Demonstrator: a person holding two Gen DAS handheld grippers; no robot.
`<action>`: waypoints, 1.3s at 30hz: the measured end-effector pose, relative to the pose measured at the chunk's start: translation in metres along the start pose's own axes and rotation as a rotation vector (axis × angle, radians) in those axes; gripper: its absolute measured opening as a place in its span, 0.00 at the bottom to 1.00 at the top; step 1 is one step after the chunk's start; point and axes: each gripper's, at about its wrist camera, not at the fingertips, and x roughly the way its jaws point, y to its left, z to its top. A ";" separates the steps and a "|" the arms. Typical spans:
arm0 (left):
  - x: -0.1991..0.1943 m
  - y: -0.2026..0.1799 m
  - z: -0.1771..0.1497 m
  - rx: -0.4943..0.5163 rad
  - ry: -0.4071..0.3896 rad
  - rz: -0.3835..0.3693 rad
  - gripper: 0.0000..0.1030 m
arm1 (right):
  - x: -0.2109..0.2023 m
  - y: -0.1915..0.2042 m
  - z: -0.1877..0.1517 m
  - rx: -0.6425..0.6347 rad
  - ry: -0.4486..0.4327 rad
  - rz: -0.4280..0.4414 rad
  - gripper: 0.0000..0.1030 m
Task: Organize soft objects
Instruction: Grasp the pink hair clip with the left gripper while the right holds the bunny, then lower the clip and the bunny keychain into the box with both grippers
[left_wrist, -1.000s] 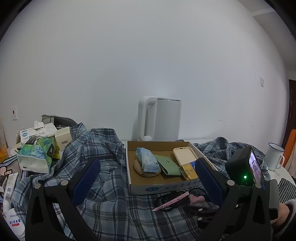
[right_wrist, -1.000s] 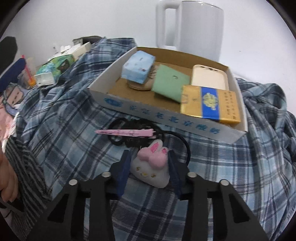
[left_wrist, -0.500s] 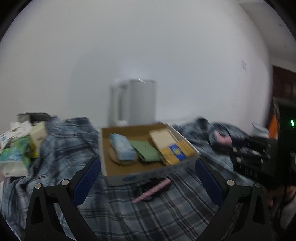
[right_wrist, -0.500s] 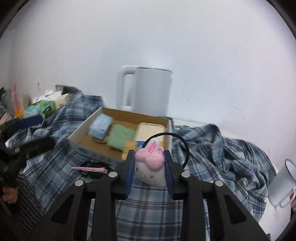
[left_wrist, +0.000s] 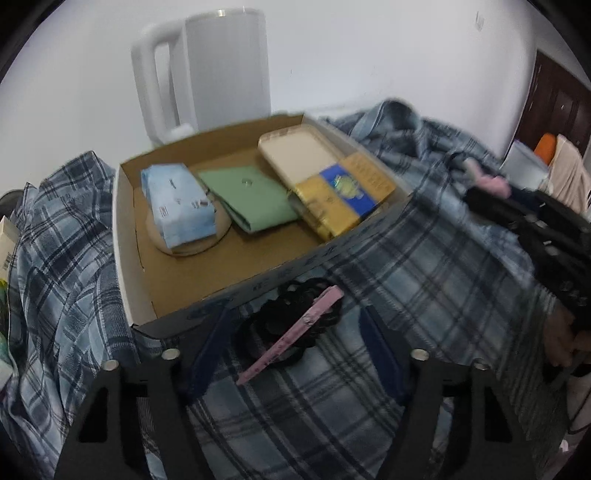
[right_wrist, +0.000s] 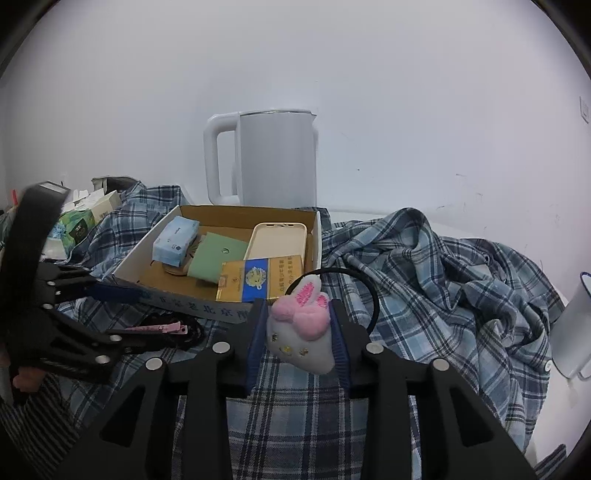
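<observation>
Here, my right gripper (right_wrist: 298, 341) is clamped on a small grey plush rabbit with pink ears and a pink bow (right_wrist: 300, 332), which carries a thin black elastic loop (right_wrist: 364, 284) arching up behind it. I hold it in the air above the blue-and-white plaid shirt (right_wrist: 424, 280) spread over the surface, just in front of the near right corner of the shallow brown cardboard box (right_wrist: 192, 301).

My left gripper (left_wrist: 295, 354) stands with its blue-padded jaws apart, gripping nothing, low over the plaid cloth just before the box's front wall. Between the jaws lie a black ruffled hair scrunchie (left_wrist: 295, 314) and a slim pink hair clip (left_wrist: 291, 334) resting slantwise across it. From the left wrist view the rabbit is only a blurred pink spot far to the right.

Inside the box sit a pale blue soft tissue packet (left_wrist: 177, 205) on a round tan coaster (left_wrist: 218, 230), a green fabric pouch with a snap (left_wrist: 251, 201), a cream phone case (left_wrist: 299, 157) and a yellow-and-blue cigarette box (left_wrist: 343, 192), the last leaning on the phone case. A white electric kettle (right_wrist: 273, 157) stands behind the box against the wall. A white enamel mug (right_wrist: 572, 332) stands at the far right edge, and a green-patterned tissue pack (right_wrist: 72, 229) lies to the left.
</observation>
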 end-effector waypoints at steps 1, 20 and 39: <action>0.005 0.000 0.002 0.004 0.020 0.009 0.66 | 0.000 0.000 0.000 0.001 0.001 0.003 0.31; 0.035 0.000 0.008 0.020 0.096 -0.022 0.22 | 0.003 0.000 -0.001 0.000 0.013 0.020 0.31; -0.068 0.008 -0.023 -0.058 -0.397 0.107 0.16 | -0.013 0.006 0.000 -0.030 -0.066 0.039 0.31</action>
